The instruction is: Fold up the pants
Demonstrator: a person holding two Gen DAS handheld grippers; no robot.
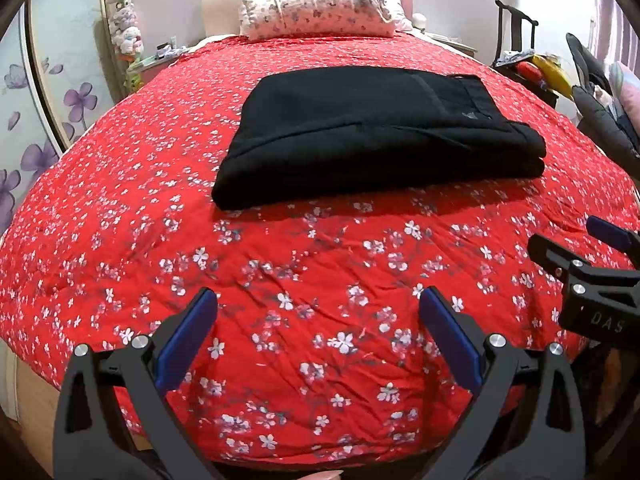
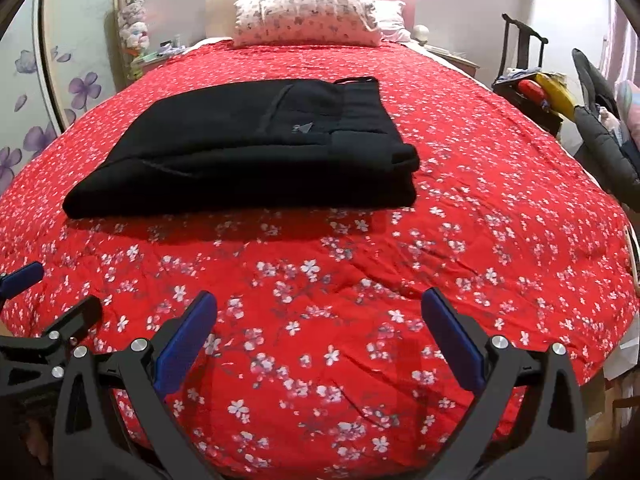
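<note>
Your left claw (image 1: 318, 334) and right claw (image 2: 320, 336) both gape wide, empty, over the near bed (image 1: 120, 208). The black pants (image 1: 372, 136) lie folded mid-bed, farther off: soft, limp, light; pinch the thick folded near edge.

You are facing black pants (image 1: 360, 136) lying on a red bedspread (image 1: 280, 280) showing white blossoms, a pale floral pillow (image 1: 316, 8) resting behind, your grippers wearing blue pads (image 1: 188, 340).
</note>
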